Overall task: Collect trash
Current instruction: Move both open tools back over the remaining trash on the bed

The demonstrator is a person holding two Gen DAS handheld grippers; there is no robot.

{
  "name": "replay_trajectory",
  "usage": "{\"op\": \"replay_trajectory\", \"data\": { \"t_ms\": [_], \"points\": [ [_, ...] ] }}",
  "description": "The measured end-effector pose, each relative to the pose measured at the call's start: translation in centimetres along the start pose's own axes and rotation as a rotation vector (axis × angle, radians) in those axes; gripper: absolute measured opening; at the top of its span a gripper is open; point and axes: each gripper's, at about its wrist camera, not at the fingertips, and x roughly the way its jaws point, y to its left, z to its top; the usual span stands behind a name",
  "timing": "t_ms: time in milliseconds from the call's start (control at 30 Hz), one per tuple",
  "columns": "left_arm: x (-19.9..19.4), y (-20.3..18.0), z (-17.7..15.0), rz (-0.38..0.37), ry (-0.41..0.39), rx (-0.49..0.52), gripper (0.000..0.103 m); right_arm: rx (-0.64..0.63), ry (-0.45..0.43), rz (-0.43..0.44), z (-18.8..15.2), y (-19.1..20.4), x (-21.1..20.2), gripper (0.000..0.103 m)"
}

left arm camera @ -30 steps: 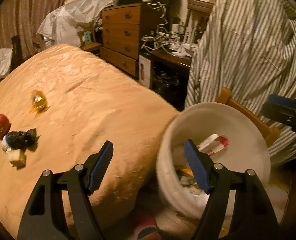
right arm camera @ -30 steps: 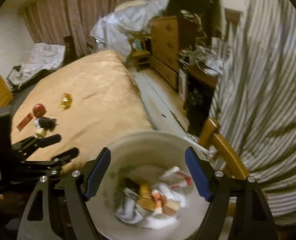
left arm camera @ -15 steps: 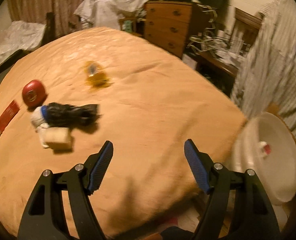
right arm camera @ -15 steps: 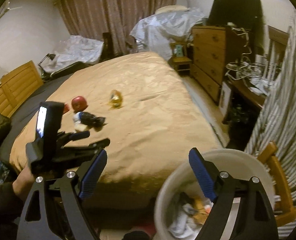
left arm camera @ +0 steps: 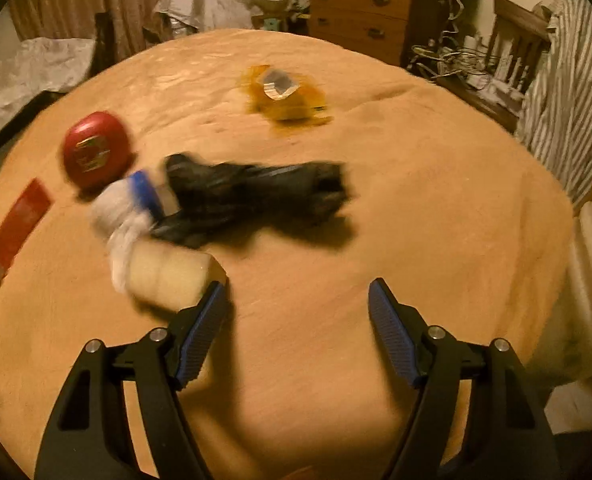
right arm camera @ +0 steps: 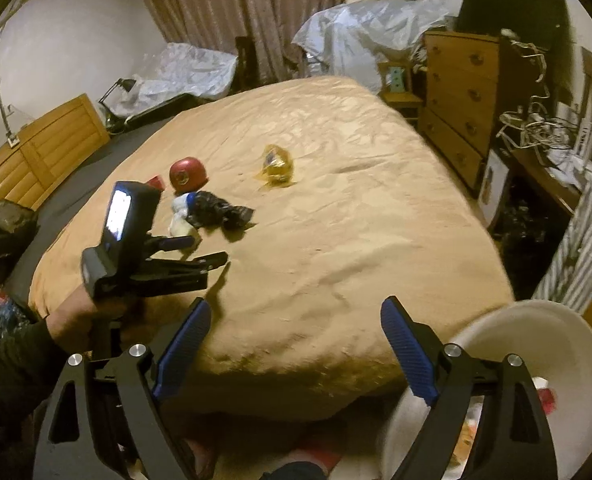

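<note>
Both tools stand released, nothing between their pads; the right tool [right arm camera: 292, 344] has just been widening. Just ahead-left of the left tool [left arm camera: 296, 320] lies a pale cream roll [left arm camera: 168, 278], beyond it a crumpled black bag [left arm camera: 256, 196], farther a yellow wrapper [left arm camera: 284, 96]. Advise straddling the roll squarely before clenching. White bin [right arm camera: 536, 320] sits beside the right tool.

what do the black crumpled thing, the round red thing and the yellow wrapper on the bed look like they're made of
Black crumpled thing: thin plastic film, probably a bag; it folds and shows faint sheen, though blurred.
Round red thing: looks rigid, smooth and slightly glossy with a gold mark; plastic or coated, unclear.
Yellow wrapper: translucent amber film with a silvery torn patch, likely cellophane or foil-lined plastic.
</note>
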Motion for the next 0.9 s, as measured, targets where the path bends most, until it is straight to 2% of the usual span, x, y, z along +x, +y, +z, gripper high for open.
{"op": "replay_trajectory", "data": {
  "t_ms": [167, 433, 533, 667, 800, 867, 900],
  "points": [
    [-1.8, 6.9, -2.4, 0.022, 0.015, -0.168, 0.075, -0.042, 0.036, 0.066, 1.0, 2.1, 4.2, 0.088],
    [-4.4, 13.3, -4.6, 0.053, -0.008, -0.294, 0.075, -0.153, 0.120, 0.147, 3.2, 7.4, 13.2, 0.088],
    [-4.4, 13.4, -4.1, 0.038, -0.024, -0.296, 0.075, -0.168, 0.125, 0.177, 4.1, 9.0, 15.3, 0.088],
    [-4.1, 11.9, -2.9, -0.009, -0.058, -0.219, 0.079, -0.165, 0.113, 0.207, 4.9, 9.9, 16.4, 0.088],
    [-1.3, 10.9, -1.1, -0.020, -0.020, -0.210, 0.080, -0.190, 0.126, 0.202, 5.6, 10.3, 17.6, 0.088],
    [-0.6, 11.4, -0.8, -0.034, -0.016, -0.241, 0.067, -0.203, 0.128, 0.195, 6.0, 10.2, 18.0, 0.088],
    [-0.4, 11.6, -0.7, -0.041, -0.014, -0.254, 0.055, -0.207, 0.128, 0.193, 6.3, 10.2, 18.2, 0.088]
  ]
}}
